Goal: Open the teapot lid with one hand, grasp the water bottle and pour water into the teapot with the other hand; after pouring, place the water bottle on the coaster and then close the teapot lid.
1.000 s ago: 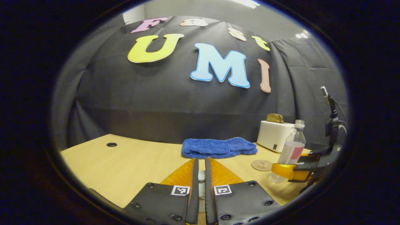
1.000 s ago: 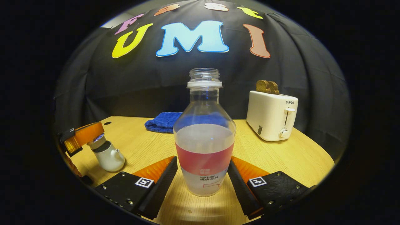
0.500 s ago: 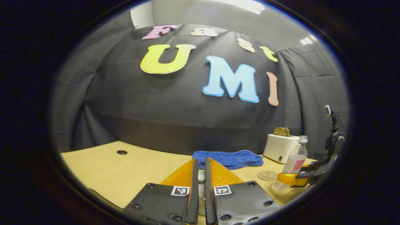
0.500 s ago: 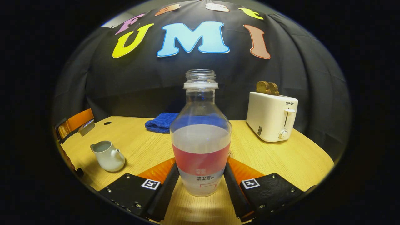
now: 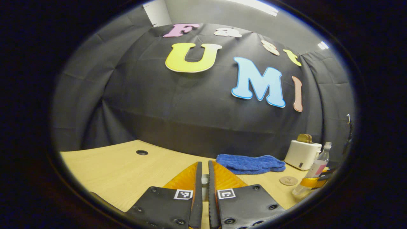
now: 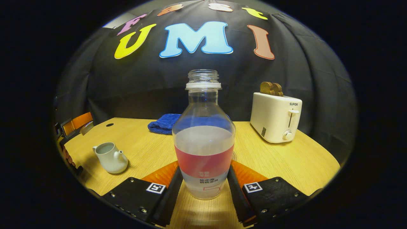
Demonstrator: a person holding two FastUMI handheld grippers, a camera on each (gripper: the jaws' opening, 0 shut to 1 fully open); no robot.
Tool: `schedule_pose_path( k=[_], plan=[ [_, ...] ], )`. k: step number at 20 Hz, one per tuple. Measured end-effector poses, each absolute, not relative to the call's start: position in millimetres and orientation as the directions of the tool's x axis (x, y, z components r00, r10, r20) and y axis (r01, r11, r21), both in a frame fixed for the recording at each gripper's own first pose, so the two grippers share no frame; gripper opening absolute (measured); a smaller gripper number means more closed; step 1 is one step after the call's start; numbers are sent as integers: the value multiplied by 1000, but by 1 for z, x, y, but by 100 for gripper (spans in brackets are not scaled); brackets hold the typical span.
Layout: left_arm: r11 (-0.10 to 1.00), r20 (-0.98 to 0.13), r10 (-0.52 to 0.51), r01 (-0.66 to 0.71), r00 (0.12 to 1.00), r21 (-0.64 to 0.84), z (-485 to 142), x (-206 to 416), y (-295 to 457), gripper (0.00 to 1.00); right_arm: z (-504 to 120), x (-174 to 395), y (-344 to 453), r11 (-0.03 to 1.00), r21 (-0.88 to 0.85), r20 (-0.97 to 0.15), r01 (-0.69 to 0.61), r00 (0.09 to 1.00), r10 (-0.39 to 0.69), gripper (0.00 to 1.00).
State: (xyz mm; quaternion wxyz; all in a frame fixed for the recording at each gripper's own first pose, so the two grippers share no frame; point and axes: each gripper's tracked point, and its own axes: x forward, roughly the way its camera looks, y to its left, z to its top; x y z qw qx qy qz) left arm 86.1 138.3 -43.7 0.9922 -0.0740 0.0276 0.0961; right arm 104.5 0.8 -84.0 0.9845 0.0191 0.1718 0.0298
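Right hand-held gripper clamped on water bottle, upright on tabletop. Left hand-held gripper pinched on lid, held aloft. Teapot open, left of bottle. Risk: uncapped bottle slipping or tilting early, spilling short of small teapot mouth.

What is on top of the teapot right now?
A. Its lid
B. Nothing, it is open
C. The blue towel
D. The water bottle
B. In the right gripper view the teapot stands on the table with its round mouth uncovered, while the water bottle stands apart between the right gripper fingers.
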Motion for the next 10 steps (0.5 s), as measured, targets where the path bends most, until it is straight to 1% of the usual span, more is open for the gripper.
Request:
schedule_pose_path(
  k=[1, 3, 4, 6, 9, 10],
  plan=[
    [969, -69, 194, -202, 979, -141, -45, 86, 144, 14, -84, 104, 0, 998, 47, -339, -48, 939, 61, 74],
    [965, -67, 210, -218, 975, -147, -45, 86, 155, 14, -84, 103, 0, 998, 42, -338, -41, 940, 53, 75],
    [963, -67, 213, -221, 975, -155, -46, 85, 157, 17, -83, 103, 1, 998, 42, -336, -44, 940, 56, 74],
    [960, -68, 209, -217, 976, -175, -48, 85, 161, 17, -83, 103, 5, 998, 40, -337, -50, 940, 61, 74],
    [959, -71, 202, -212, 977, -189, -52, 87, 165, 17, -82, 100, 8, 999, -10, -351, -54, 935, 47, 74],
    [958, -76, 197, -209, 977, -194, -53, 89, 166, 17, -81, 100, 7, 998, -49, -355, -38, 935, 18, 74]
  ],
)
